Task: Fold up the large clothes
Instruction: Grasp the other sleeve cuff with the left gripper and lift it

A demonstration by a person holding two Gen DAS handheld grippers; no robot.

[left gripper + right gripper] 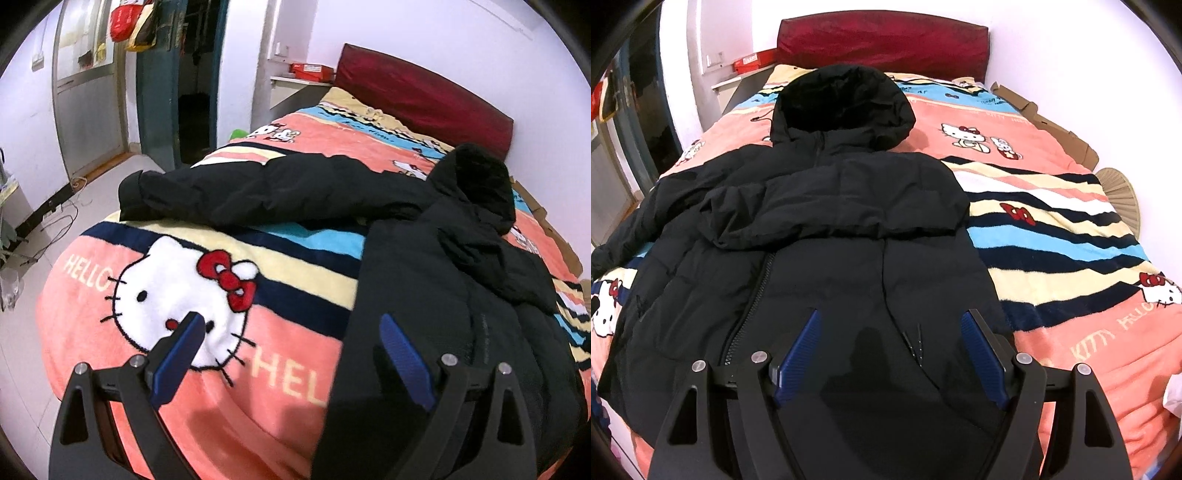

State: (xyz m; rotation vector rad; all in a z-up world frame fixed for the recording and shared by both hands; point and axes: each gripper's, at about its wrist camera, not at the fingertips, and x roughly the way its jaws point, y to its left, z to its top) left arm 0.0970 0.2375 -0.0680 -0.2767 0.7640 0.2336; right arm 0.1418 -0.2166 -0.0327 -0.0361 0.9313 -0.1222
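A large black hooded padded jacket [812,258] lies on the bed, hood [842,103] toward the headboard. One sleeve is folded across its chest [842,199]. In the left wrist view the jacket [443,295] fills the right side and its other sleeve [258,192] stretches out left across the blanket. My left gripper [291,321] is open and empty above the jacket's left edge and the blanket. My right gripper [892,317] is open and empty just above the jacket's lower front, beside the zip [746,317].
The bed is covered by a pink striped Hello Kitty blanket [184,288], also in the right wrist view [1071,236]. A dark red headboard [882,44] stands at the far end. Cardboard [1052,122] and a fan [1123,192] lie along the right wall. Floor and doorway [192,110] are left.
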